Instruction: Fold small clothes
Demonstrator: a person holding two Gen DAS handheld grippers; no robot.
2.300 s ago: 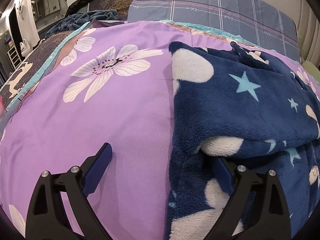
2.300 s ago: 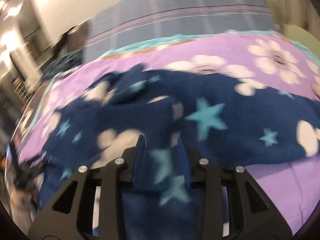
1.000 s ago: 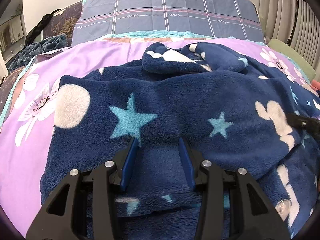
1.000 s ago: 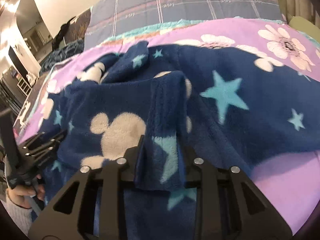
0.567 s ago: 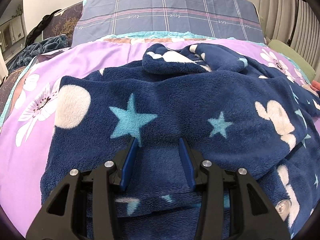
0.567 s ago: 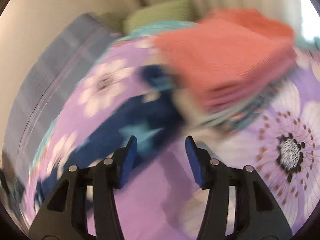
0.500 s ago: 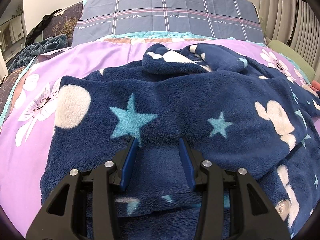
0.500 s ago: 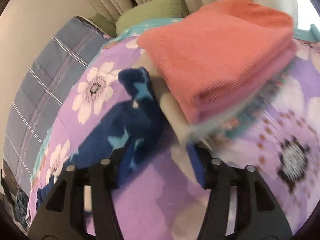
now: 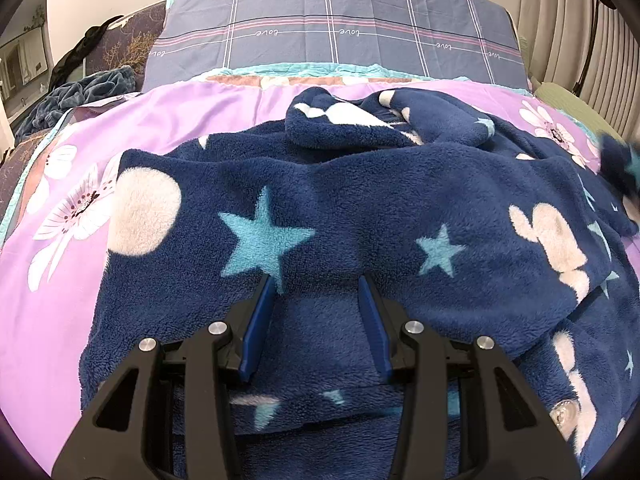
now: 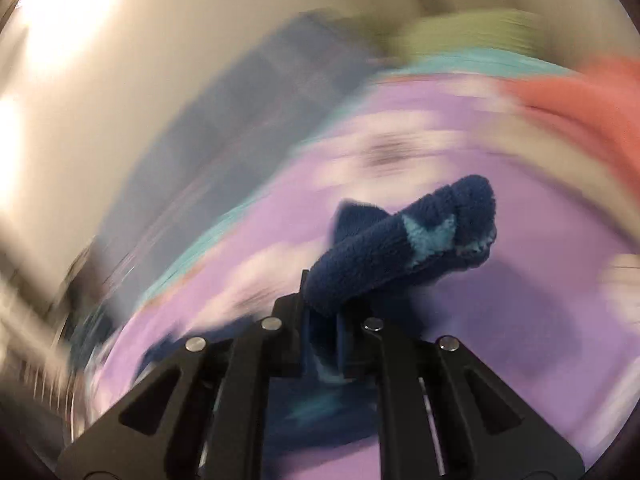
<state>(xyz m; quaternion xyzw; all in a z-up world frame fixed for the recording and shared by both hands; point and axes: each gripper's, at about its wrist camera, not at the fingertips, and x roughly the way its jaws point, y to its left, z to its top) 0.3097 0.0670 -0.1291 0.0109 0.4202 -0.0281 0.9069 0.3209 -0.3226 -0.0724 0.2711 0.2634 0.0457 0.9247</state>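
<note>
Two views are given of one navy fleece garment [image 9: 360, 208], patterned with pale blue stars and cream shapes, which is spread over a purple flowered bedspread [image 9: 160, 120] on a bed

In the left wrist view, the left gripper [image 9: 316, 316] is seen pointing down onto the near part of the garment. Its blue-padded jaws stand partly apart, and a band of fleece lies between them; whether the pads press on that fleece cannot be told. A bunched fold of the garment is seen at the far side, near a grey-blue checked pillow [image 9: 332, 32] at the head of the bed. A dark blue blanket [image 9: 76, 96] is heaped at the left edge, and a green cushion [image 9: 572, 104] shows at the right

In the right wrist view, much is smeared by motion blur. The right gripper [image 10: 322, 344] is seen with its jaws drawn together and clamped on an end of the garment [image 10: 404, 248], a thick roll of which sticks out beyond the fingertips above the bedspread [image 10: 520, 300]. An orange-red folded cloth [image 10: 580, 108] is made out at the upper right, and the green cushion [image 10: 460, 28] beyond it
</note>
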